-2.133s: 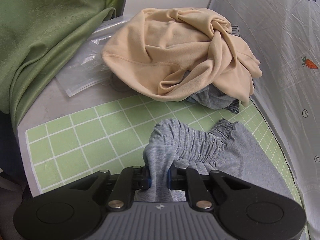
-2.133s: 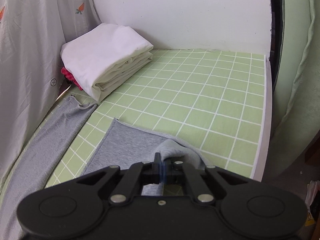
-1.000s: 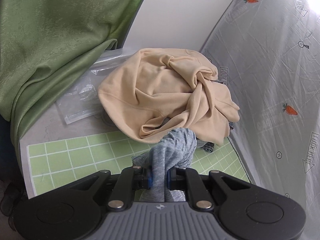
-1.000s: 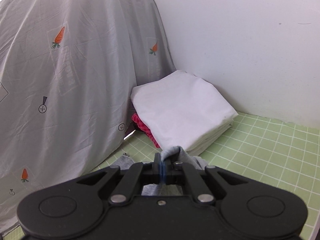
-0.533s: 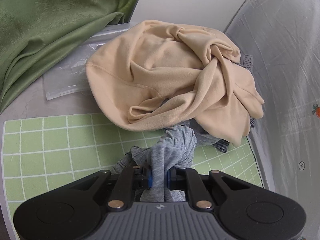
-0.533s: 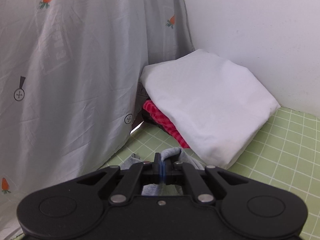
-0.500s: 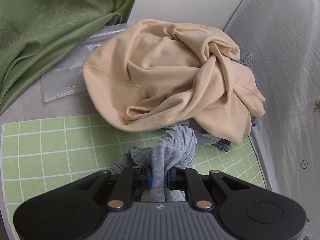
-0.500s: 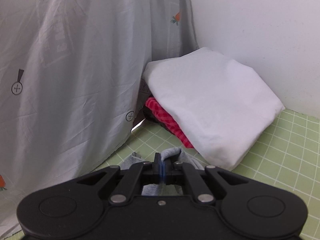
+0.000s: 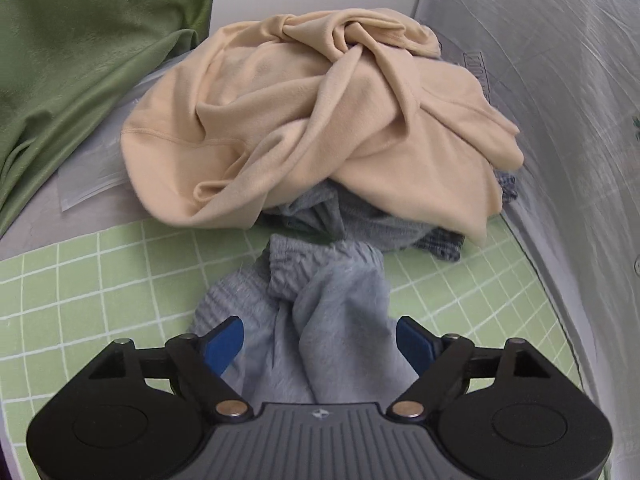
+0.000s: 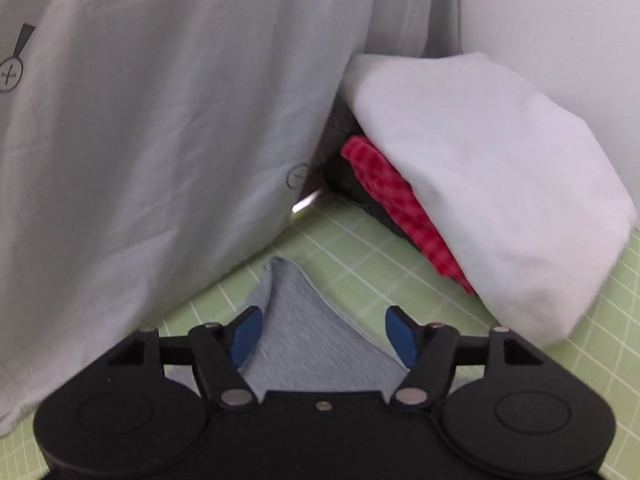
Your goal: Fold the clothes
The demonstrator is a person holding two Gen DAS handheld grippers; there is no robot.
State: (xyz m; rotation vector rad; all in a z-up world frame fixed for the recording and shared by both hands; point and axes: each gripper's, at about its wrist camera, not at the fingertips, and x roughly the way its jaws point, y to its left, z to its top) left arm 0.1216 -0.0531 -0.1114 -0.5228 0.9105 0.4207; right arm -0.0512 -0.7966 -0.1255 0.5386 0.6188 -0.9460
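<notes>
Green gridded mat (image 9: 80, 280) is carrying the grey garment (image 9: 320, 312), both left gripper (image 9: 320, 340) and right gripper (image 10: 322, 332) hovering released, seemingly letting a fold settle near its far edge.

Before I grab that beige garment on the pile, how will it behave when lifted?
Probably floppy: the beige garment lies in soft twisted folds, so it should sag and unravel from any grasp point. It drapes over grey clothes beneath, so lifting may drag those along. It looks like thick, fleecy fabric, likely easy to pinch, not slippery.
</notes>
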